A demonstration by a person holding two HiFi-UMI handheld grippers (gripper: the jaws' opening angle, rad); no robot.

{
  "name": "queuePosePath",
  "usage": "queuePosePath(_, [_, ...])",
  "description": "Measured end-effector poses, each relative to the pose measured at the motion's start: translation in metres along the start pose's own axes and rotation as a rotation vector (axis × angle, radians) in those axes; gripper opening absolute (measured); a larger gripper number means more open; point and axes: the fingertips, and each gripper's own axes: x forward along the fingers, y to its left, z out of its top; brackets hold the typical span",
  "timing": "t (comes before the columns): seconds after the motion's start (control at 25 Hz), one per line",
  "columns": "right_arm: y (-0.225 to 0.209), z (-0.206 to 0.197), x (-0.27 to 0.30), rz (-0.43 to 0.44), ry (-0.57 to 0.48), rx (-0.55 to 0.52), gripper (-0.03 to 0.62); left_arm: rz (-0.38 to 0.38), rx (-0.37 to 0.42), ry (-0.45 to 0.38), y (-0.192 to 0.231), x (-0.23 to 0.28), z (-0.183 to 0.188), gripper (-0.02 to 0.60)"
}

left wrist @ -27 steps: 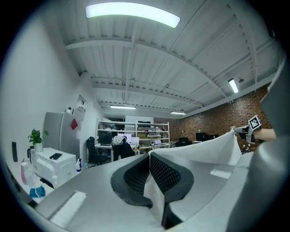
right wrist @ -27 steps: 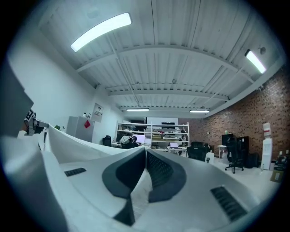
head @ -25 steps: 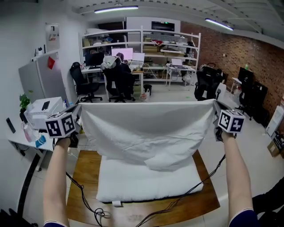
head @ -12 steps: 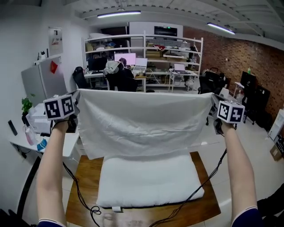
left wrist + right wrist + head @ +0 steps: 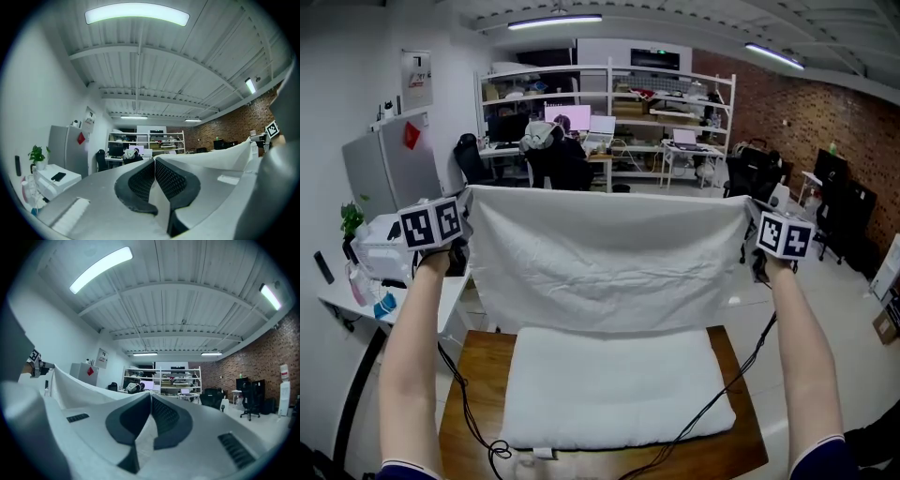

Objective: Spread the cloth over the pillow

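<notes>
You've raised the cloth [image 5: 609,262], and its hem now hangs above the far edge of the pillow [image 5: 614,389]. Your left gripper [image 5: 467,208] and right gripper [image 5: 750,217] each pinch a top corner tight, stretching it flat.

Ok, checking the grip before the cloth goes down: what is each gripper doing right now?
Left gripper: jaws closed on one top corner of the cloth.
Right gripper: jaws closed on the other top corner.
</notes>
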Motion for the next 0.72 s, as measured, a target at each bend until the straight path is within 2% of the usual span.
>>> queuePosePath(0.2, [-0.005, -0.002, 0.018, -0.003, -0.036, 0.014, 0.021, -0.008, 0.01, -0.007, -0.002, 0.022, -0.007, 0.014])
queuePosePath(0.36, [-0.005, -0.014, 0.03, -0.004, -0.022, 0.014, 0.021, -0.012, 0.012, -0.007, 0.002, 0.033, -0.016, 0.014])
queuePosePath(0.72, [-0.013, -0.078, 0.049, -0.004, 0.069, 0.032, 0.021, -0.027, -0.008, 0.084, -0.001, 0.051, -0.083, 0.014])
